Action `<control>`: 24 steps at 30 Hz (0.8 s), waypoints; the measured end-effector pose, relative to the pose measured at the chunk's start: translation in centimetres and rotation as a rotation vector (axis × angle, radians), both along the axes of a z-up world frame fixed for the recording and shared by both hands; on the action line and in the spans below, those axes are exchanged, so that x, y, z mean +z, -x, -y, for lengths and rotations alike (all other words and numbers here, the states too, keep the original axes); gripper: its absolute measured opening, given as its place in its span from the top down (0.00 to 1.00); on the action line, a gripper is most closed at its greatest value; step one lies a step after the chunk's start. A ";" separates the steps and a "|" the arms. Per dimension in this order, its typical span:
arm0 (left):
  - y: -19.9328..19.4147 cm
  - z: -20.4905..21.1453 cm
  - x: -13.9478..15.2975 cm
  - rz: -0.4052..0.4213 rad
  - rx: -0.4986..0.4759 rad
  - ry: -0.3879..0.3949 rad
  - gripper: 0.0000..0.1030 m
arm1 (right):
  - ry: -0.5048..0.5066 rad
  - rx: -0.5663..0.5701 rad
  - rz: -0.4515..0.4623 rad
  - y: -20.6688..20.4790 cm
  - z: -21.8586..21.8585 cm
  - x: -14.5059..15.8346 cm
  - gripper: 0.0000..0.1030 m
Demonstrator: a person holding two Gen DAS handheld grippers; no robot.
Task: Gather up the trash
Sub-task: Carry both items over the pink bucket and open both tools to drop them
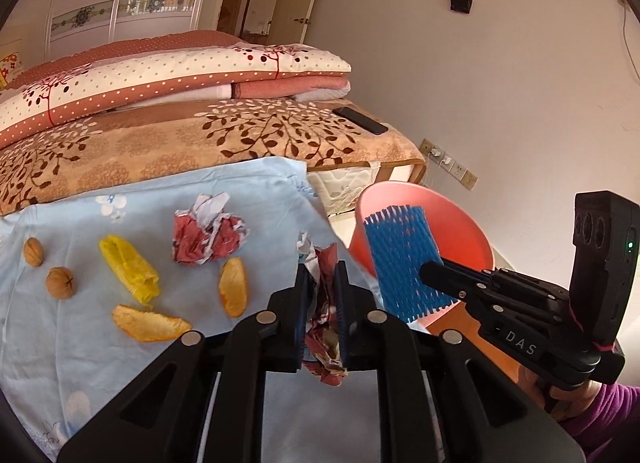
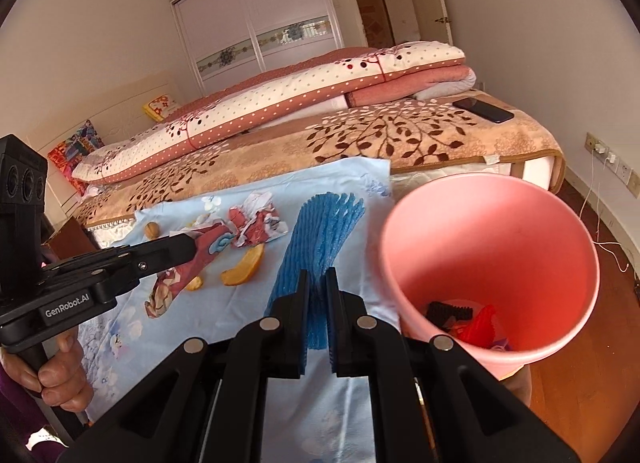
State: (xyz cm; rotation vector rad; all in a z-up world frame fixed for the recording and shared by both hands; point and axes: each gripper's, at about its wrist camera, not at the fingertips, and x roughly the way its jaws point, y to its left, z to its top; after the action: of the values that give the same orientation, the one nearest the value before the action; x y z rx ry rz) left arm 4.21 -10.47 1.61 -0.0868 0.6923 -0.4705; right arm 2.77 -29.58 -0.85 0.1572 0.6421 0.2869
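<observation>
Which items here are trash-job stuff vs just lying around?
Job: foam net in right hand-held gripper; crumpled wrapper in left hand-held gripper; second wrapper; peels; walnuts; pink bin.
Bystanders: phone; quilt; pillow.

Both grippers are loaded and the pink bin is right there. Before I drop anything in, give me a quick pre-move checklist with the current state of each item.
1. Right gripper shut on the blue foam net: ok.
2. Left gripper shut on the crumpled wrapper: ok.
3. Pink bin mouth open and facing the grippers: ok; some trash already lies at the bottom.
4. Foam net over the bin mouth: not ok, it hangs beside the rim, above the blue cloth.
5. Wrapper over the bin: not ok, it is over the cloth.
6. Bin steady: cannot tell, its base is hidden.
</observation>
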 end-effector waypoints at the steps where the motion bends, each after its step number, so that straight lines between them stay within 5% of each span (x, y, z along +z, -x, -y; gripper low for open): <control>1: -0.2 0.7 0.2 0.005 -0.012 0.007 0.88 | -0.001 -0.019 0.003 -0.1 0.7 0.1 0.93; 21: -4.3 12.8 0.2 0.007 -0.156 0.069 0.85 | 0.062 -0.225 0.011 -1.6 10.3 -0.7 0.93; 24: -4.6 13.7 0.1 -0.004 -0.148 0.065 0.80 | 0.064 -0.233 0.006 -1.7 11.0 -0.8 0.82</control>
State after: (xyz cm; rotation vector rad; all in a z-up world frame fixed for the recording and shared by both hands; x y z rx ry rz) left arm 8.83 -24.14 1.68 -0.0985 0.6900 -0.6350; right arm 4.44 -40.58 -1.70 0.1676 0.6195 0.0423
